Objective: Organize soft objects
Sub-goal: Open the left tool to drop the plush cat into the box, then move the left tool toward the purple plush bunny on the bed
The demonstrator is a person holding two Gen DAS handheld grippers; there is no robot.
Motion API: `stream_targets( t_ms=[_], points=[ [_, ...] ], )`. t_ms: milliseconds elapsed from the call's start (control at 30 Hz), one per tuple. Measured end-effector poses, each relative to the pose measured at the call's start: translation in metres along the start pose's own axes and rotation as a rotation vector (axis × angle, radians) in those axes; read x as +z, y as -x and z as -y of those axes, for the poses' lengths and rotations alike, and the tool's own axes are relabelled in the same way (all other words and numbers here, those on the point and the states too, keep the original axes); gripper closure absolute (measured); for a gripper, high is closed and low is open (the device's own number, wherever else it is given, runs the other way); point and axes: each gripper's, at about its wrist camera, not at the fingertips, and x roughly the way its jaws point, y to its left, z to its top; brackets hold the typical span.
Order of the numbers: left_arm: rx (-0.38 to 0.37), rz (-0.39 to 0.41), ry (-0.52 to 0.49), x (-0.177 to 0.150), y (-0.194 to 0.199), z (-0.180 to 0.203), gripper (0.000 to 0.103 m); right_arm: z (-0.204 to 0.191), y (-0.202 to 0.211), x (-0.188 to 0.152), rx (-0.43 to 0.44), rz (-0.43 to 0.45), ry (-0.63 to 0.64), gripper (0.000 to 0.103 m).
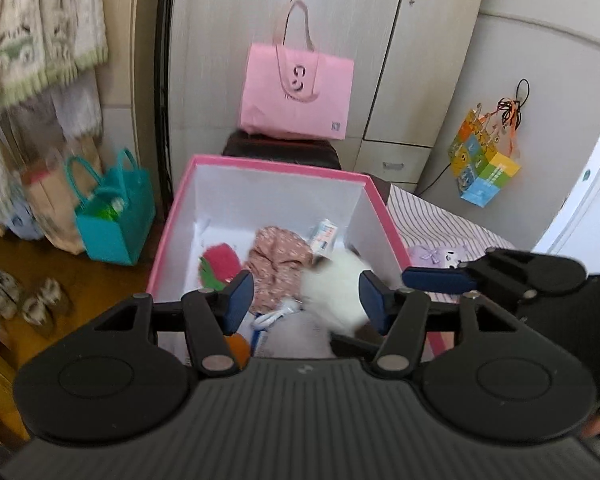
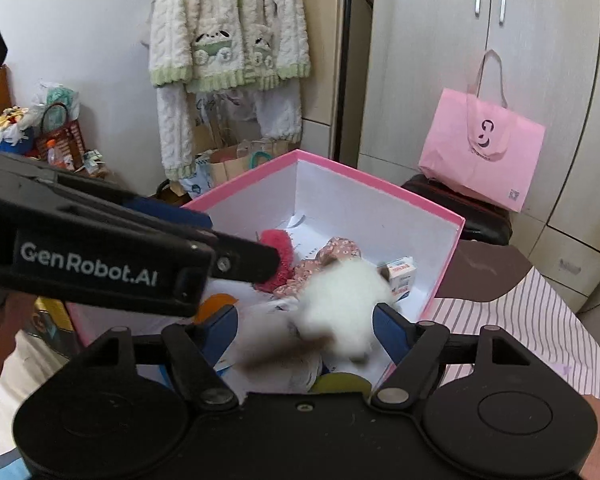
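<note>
A pink box with white inner walls holds soft things: a red and green plush, a floral pink cloth and a small carton. A white fluffy plush toy is blurred inside the box, between the fingers of both grippers and touching neither. My left gripper is open above the box. My right gripper is open above the box too. It shows from the side in the left wrist view. The left gripper crosses the right wrist view.
A pink tote bag stands on a dark stool behind the box. A teal bag and shoes sit on the floor at left. A striped bed with a purple plush lies right. Clothes hang on the wall.
</note>
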Motion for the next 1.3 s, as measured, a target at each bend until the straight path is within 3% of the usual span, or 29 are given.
stream_targets(
  t_ms=[600, 767, 1033, 1300],
  points=[
    [-0.027, 0.010, -0.139, -0.033, 0.091, 0.032, 0.039, -0.025, 0.084, -0.025, -0.011, 0.075, 0.138, 0.024],
    [-0.085, -0.004, -0.159, -0.042, 0.113, 0.044, 0.038, -0.027, 0.108, -0.037, -0.008, 0.090, 0.160, 0.024],
    [-0.195, -0.058, -0.180, -0.056, 0.128, 0.069, 0.037, -0.004, 0.150, -0.069, 0.040, 0.101, 0.131, 0.023],
    [-0.249, -0.116, -0.246, -0.063, 0.117, 0.108, 0.036, 0.037, 0.177, -0.110, -0.031, 0.124, 0.079, 0.020]
  ],
)
